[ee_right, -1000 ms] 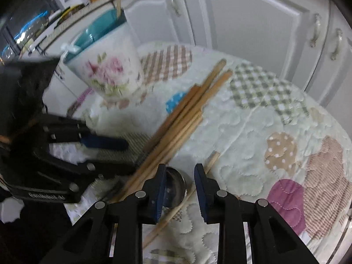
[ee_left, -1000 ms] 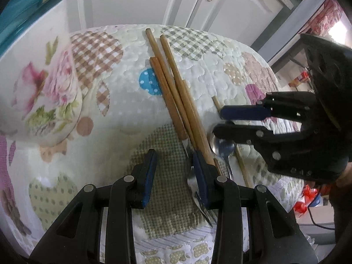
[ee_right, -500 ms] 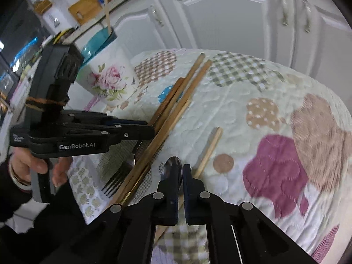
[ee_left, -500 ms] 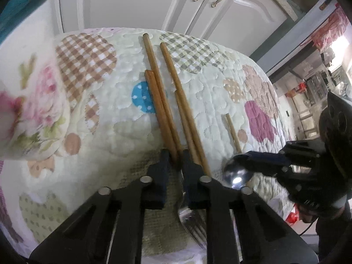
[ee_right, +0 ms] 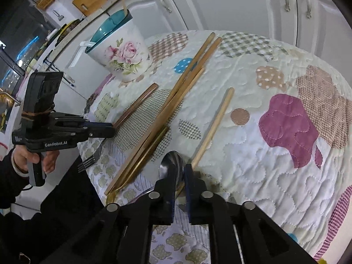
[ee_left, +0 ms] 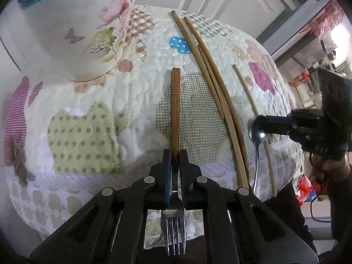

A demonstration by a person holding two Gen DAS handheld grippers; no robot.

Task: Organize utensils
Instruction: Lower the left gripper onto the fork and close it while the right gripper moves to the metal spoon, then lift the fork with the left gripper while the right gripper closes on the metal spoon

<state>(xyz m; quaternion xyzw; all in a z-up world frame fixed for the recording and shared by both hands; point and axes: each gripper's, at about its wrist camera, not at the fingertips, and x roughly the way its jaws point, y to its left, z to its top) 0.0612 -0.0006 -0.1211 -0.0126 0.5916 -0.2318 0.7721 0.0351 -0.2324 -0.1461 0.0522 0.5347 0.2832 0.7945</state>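
My left gripper [ee_left: 175, 156] is shut on a wooden-handled fork [ee_left: 175, 101], handle pointing away, tines [ee_left: 175, 233] toward the camera; it also shows in the right wrist view [ee_right: 110, 131] with the fork [ee_right: 136, 107] lifted off the pile. My right gripper [ee_right: 180, 171] is shut on a steel spoon [ee_right: 170, 167] by its bowl; in the left wrist view it [ee_left: 267, 123] holds the spoon [ee_left: 256, 132] at the table's right edge. Several wooden-handled utensils [ee_left: 215, 88] lie on the quilted cloth [ee_left: 88, 121]. A floral cup [ee_right: 118, 52] stands behind with a stick in it.
A single thin wooden stick [ee_right: 215, 123] lies right of the pile. White cabinet doors [ee_right: 231, 4] stand behind the table. The cup [ee_left: 72, 26] is close at the left gripper's upper left. The table edge [ee_left: 154, 231] is just below the grippers.
Both grippers closed: the left on the fork, the right on the spoon. The left has lifted the fork away from the pile toward the cup side.
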